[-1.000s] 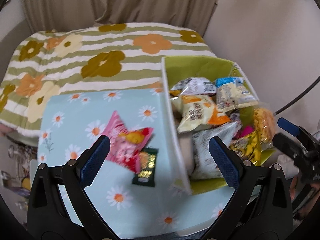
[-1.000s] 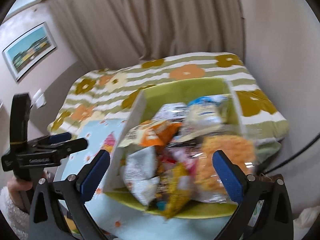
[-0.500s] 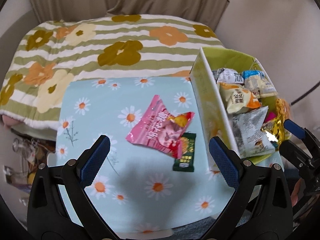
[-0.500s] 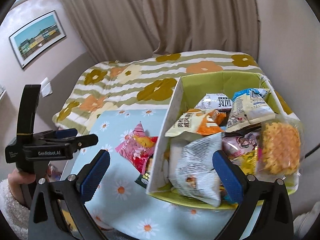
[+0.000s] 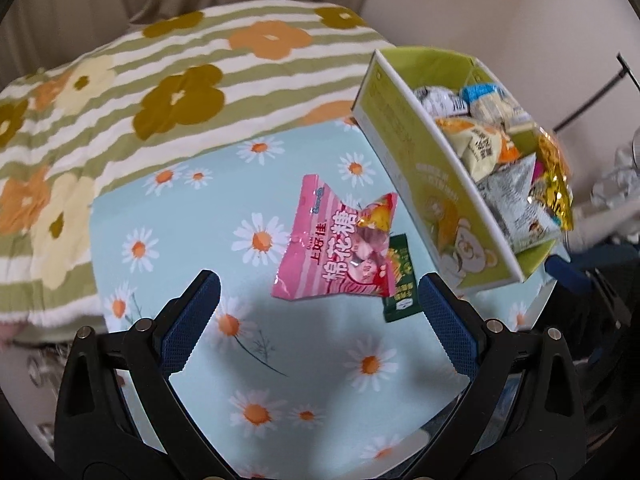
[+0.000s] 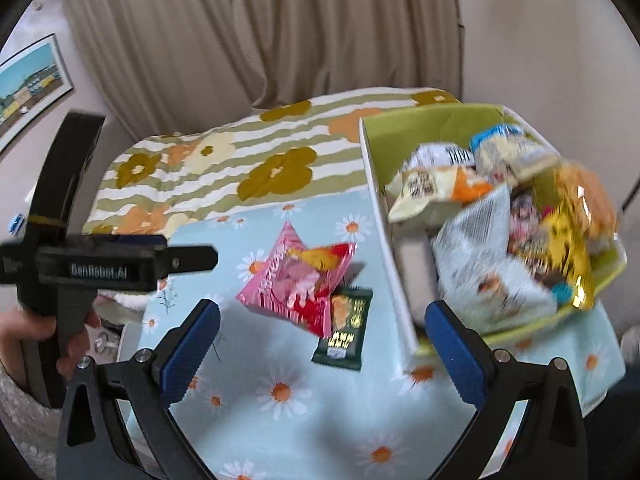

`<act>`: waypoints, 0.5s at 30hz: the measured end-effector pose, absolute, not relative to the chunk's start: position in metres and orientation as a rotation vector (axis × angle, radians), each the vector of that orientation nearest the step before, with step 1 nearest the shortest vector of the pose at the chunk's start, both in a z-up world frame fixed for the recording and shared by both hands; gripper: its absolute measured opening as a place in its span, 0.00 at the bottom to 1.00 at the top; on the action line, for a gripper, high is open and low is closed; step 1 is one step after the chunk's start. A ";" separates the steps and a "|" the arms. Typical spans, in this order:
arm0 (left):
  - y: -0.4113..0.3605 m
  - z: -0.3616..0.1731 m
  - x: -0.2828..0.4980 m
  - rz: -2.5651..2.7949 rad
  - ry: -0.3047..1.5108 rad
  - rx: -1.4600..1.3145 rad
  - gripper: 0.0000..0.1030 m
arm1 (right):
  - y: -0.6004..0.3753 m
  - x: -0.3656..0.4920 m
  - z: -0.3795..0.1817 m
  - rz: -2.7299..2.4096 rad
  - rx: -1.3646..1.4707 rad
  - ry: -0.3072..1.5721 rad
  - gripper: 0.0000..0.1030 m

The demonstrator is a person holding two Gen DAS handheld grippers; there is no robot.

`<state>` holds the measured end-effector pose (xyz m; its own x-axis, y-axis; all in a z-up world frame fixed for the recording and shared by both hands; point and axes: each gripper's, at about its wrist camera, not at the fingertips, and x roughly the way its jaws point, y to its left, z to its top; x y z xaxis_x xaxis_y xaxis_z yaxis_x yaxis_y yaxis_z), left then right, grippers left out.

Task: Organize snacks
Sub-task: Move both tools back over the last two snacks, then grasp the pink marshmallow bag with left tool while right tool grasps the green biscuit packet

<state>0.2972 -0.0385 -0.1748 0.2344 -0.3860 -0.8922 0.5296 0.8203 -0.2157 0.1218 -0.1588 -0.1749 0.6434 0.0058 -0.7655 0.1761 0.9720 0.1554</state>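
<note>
Snacks loose: pink marshmallow bag (image 5: 336, 244) and small dark green packet (image 5: 400, 288) lie on the daisy-print cloth (image 5: 200, 208), just left of the box. Pink bag overlaps the green packet's upper edge; both flat, both outside the box.
Box: green and white cardboard box (image 5: 424, 184) at the cloth's right side, crowded with packets. Topmost ones include a silver bag (image 6: 480, 256), an orange-and-cream bag (image 6: 436, 188), a yellow foil packet (image 6: 568, 252) and a blue-topped packet (image 6: 504, 140). Right wrist view blurred over the box, so labels unreadable.
Left gripper (image 5: 320, 328): jaws wide apart, nothing between them; above the cloth, near the two loose snacks, not touching either. Seen also from the right wrist view at far left, held in a hand (image 6: 48, 332).
Right gripper (image 6: 320, 344): jaws wide apart, holding nothing; above the cloth with the green packet between the fingertips in view, contact not apparent.
Surroundings: striped floral bedspread (image 5: 140, 92) behind the cloth, beige curtain (image 6: 260, 32) beyond, framed picture (image 6: 28, 84) on the left wall.
</note>
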 end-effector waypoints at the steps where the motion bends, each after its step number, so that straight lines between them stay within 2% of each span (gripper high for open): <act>1: -0.041 -0.180 0.302 -0.646 1.193 0.159 0.96 | -0.154 0.121 -0.180 -0.116 0.223 0.875 0.99; 15: -0.107 -0.255 0.327 -0.700 1.309 0.267 0.96 | -0.127 0.128 -0.259 -0.229 0.215 0.928 0.99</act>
